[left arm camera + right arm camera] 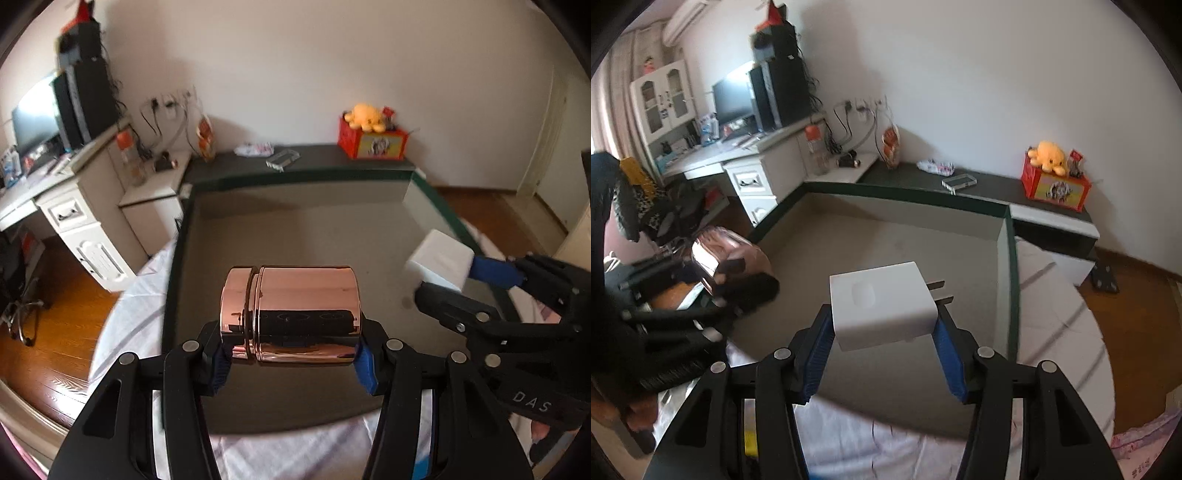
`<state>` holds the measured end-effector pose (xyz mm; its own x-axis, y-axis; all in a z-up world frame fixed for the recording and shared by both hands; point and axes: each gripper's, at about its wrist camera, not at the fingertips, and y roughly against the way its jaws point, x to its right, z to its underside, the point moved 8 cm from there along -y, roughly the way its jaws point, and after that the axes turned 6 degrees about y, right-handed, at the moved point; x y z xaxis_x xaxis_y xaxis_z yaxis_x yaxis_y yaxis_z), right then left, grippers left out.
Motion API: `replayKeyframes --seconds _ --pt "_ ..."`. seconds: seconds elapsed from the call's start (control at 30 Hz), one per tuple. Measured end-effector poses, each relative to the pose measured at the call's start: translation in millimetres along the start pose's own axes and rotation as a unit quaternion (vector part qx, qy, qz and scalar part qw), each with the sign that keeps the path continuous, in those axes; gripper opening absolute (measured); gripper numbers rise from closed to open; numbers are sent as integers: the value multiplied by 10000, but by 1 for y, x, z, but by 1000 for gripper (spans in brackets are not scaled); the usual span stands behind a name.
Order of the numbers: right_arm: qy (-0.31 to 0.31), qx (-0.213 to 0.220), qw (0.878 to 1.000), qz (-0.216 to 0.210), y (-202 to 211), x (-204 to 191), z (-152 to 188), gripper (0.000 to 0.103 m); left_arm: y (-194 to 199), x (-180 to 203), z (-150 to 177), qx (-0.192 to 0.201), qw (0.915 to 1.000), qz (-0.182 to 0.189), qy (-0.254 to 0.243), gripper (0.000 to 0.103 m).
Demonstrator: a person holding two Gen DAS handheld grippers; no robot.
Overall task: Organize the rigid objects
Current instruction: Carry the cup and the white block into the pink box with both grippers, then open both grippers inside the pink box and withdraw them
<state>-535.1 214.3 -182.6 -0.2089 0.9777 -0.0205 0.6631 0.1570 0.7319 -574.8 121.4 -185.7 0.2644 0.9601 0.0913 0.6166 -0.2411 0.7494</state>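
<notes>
Copper canister (290, 315) lying crosswise, clamped at both ends between the left gripper (291, 363) fingers. White plug adapter (882, 310) clamped between the right gripper (884, 363) fingers, prongs pointing right. Both held above the grey tray (1012, 258) on the bed (1063, 325).

Yellow plush toy (365, 116) tops red box (373, 142).

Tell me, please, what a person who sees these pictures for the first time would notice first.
First comes the shiny copper-coloured canister, lying sideways between the blue pads of the left gripper, above the wide grey tray. Next is the white charger block with two metal prongs, clamped in the right gripper over the same tray. Far back, a yellow plush toy sits on a red box by the wall.
</notes>
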Motion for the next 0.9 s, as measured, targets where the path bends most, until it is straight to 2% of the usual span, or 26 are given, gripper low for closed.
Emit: replayKeyframes --seconds 0.07,0.17,0.27,0.33,0.37,0.4,0.47,0.53,0.6,0.73,0.9 --pt "-38 -179 9998 117 -15 3 -1 55 -14 -5 4 -133 9999 -57 74 54" --pt "-209 -351 9992 25 -30 5 2 55 -25 -12 7 -222 9995 -147 157 54" --pt "-330 -353 9988 -4 -33 8 5 56 -26 -17 9 -290 9990 -197 276 56" --pt "-399 -349 9986 61 -32 10 5 62 -19 -21 6 -167 9990 -257 316 62" --pt "-430 -282 9986 96 -27 12 5 67 -14 -24 5 -117 9987 -358 342 72" --pt "-472 -230 9986 92 -24 13 4 69 -8 -27 5 -65 9983 -424 385 83" --pt "-599 -89 9981 109 -11 17 2 81 10 -33 4 143 9981 -399 453 93" --pt "-621 102 9980 107 7 17 -1 81 30 -37 5 360 9974 -313 539 94" --pt "-602 243 9978 148 25 15 -2 81 53 -41 8 548 9963 -314 588 101" --pt "-467 609 9966 295 70 5 4 81 104 -43 23 1016 9925 -468 493 103" --pt "-372 1067 9930 339 126 -10 23 83 155 -40 53 1318 9892 -577 272 103"
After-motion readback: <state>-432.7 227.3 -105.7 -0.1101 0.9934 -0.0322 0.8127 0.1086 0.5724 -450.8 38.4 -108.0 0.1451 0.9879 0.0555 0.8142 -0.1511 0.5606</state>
